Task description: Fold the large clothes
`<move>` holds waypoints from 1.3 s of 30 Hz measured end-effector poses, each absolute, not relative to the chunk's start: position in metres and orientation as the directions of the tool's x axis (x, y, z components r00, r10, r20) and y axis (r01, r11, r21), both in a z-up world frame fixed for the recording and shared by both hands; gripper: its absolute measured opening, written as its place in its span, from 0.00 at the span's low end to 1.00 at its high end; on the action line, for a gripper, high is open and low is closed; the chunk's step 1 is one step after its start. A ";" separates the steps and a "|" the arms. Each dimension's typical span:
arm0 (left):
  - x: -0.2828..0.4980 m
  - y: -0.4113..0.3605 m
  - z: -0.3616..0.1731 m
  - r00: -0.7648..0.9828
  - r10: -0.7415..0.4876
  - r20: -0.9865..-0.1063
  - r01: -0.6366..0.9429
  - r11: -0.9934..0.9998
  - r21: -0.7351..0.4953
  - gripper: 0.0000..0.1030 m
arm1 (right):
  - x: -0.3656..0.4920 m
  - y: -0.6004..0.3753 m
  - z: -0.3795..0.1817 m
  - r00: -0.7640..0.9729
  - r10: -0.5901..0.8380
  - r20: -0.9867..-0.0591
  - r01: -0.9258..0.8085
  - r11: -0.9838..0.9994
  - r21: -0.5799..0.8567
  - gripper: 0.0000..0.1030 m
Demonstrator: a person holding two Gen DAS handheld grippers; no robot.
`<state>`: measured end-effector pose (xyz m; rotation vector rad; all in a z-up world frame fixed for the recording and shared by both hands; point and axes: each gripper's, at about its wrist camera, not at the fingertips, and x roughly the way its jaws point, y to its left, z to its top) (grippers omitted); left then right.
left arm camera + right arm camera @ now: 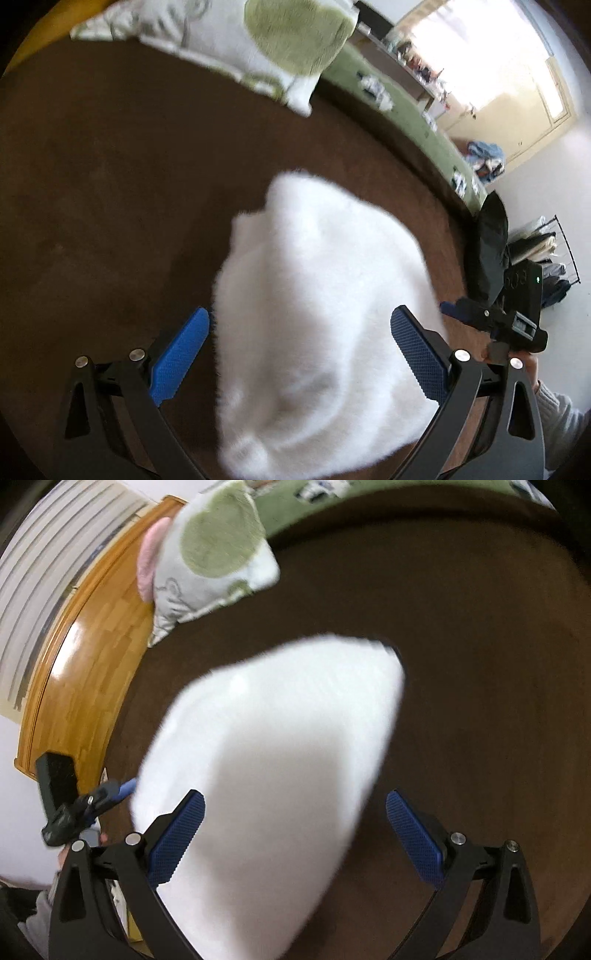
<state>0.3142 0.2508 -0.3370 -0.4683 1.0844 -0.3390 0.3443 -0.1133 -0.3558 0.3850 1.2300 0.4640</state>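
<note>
White and fluffy, the garment [317, 325] lay bunched in a soft heap on the brown blanket [110, 184], which serves here as the landmark. The left gripper [301, 354] hung over the heap with its blue pads [181, 354] spread wide apart, gripping nothing. The right gripper [295, 843] was likewise parted above the garment's edge, one pad over white cloth, the other over the blanket. At the blanket's far end lay a white-and-green pillow [218, 554], beside a wooden headboard [85, 686]. Motion blurred the fabric's outline.
</note>
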 end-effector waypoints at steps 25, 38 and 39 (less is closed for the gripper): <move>0.362 0.218 -0.401 0.144 -0.694 -0.706 0.151 0.720 -0.677 0.94 | 0.355 -0.099 -0.411 0.181 0.738 -0.650 -0.045 0.666 0.744 0.96; 0.364 0.194 -0.395 0.140 -0.676 -0.723 0.178 0.736 -0.653 0.93 | 0.357 -0.093 -0.411 0.131 0.704 -0.698 -0.035 0.707 0.706 0.96; 0.362 0.192 -0.394 0.145 -0.677 -0.721 0.178 0.735 -0.654 0.92 | 0.357 -0.092 -0.409 0.131 0.701 -0.701 -0.037 0.710 0.703 0.96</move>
